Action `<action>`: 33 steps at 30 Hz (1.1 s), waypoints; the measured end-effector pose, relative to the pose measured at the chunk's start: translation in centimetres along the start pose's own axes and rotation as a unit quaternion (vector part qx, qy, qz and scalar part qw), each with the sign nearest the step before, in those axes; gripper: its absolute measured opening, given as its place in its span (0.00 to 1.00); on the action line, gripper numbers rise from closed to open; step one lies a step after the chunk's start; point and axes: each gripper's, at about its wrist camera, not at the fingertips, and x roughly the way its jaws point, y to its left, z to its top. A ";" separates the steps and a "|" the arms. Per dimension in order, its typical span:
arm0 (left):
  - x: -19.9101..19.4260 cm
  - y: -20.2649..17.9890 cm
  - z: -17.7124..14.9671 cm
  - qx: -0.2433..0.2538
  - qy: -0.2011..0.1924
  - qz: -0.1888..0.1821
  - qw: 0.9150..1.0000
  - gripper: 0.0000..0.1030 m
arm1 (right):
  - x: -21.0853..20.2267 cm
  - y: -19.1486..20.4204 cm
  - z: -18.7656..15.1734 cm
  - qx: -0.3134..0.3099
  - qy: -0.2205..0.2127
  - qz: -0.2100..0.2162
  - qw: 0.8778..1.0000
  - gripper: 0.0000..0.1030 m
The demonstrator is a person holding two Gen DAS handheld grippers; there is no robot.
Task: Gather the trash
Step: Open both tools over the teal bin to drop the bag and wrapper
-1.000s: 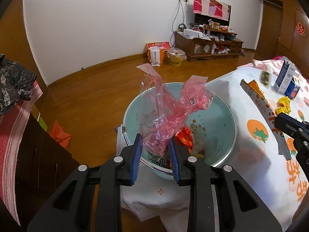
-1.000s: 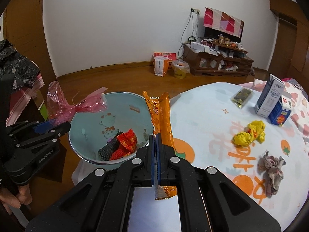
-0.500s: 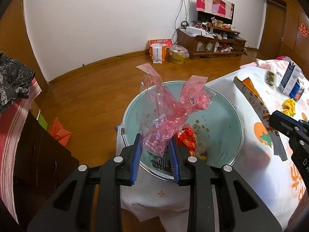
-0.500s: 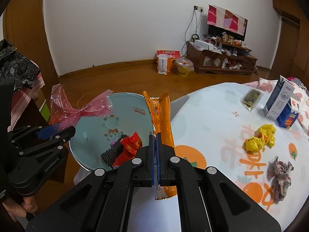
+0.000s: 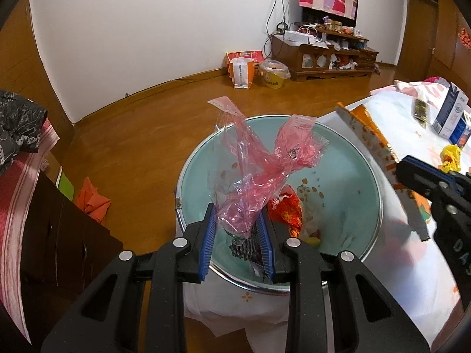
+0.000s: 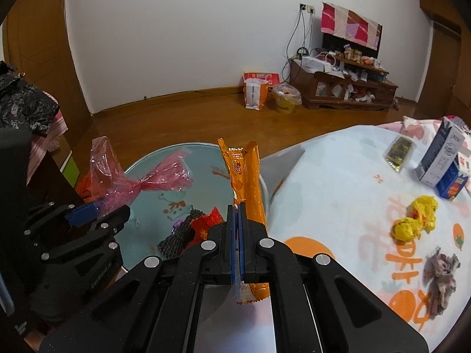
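Two pieces of trash are in hand and neither has been dropped yet. From the left wrist view, the left gripper (image 5: 235, 235) is clenched on a crumpled pink translucent plastic bag (image 5: 259, 164), holding it over the pale blue round enamel basin (image 5: 347, 158) that serves as the bin. Some trash already lies inside: a red and gold crinkled wrapper (image 5: 287, 211) and a dark woven scrap (image 5: 244, 247), half masked by the bag and the blue pads. What lies under the bag at the basin's near wall cannot be made out. The right gripper (image 5: 412, 170) enters at the right edge, cut off by the frame.

From the right wrist view, the right gripper (image 6: 237, 235) is clenched flat on a long orange foil snack wrapper (image 6: 244, 176), standing upright at the basin's rim beside the bench. Left to collect on the bench's white orange-printed cloth (image 6: 323, 191): a yellow crumpled plastic wad (image 6: 415, 220), a grey-pink crumpled tissue (image 6: 441, 276), a small dark sachet (image 6: 399, 153) and two blue-and-white cartons (image 6: 441, 161), whether those are trash I cannot tell. The wrapper's lower end is hidden behind the gripper body.
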 end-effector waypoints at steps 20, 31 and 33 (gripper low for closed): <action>2.7 -0.7 0.2 0.001 0.033 0.023 0.999 0.29 | 3.0 -0.5 0.4 0.032 0.018 0.060 0.998 0.28; 1.7 -0.6 0.1 0.003 0.022 0.034 0.999 0.58 | 0.4 -2.5 -0.7 0.047 0.001 0.014 0.999 0.45; 1.1 -0.6 0.0 0.004 0.015 0.039 0.999 0.66 | -0.1 -2.8 -1.0 0.048 -0.004 0.001 0.999 0.58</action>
